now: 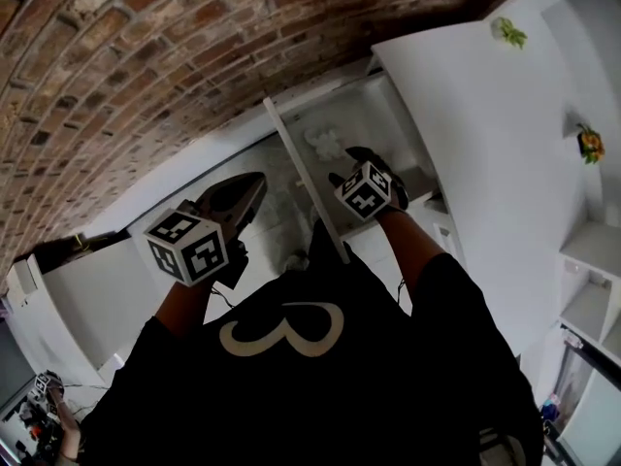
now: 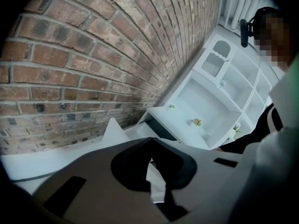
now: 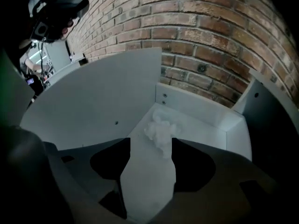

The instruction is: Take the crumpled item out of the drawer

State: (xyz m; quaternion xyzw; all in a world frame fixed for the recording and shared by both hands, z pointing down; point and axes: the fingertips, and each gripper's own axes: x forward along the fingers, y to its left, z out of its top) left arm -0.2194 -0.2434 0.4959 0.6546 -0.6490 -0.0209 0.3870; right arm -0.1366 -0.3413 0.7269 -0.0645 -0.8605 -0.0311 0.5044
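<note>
Now, approach step: your right gripper (image 3: 150, 141), jaws apart, has the crumpled wad (image 3: 161, 130), perhaps tissue, at twelve o'clock; advance, then pinch. Your left gripper (image 2: 150, 141) is closed, empty.

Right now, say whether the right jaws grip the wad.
No, the jaws of the right gripper stand apart; the wad lies free in the drawer.

Just ahead of the right gripper (image 3: 150, 143) we see the crumpled item (image 3: 161, 130), soft white paper by its look, in a drawer (image 3: 93, 101) of smooth matt white board. Beyond it the brick wall (image 3: 210, 27) is rough.
</note>
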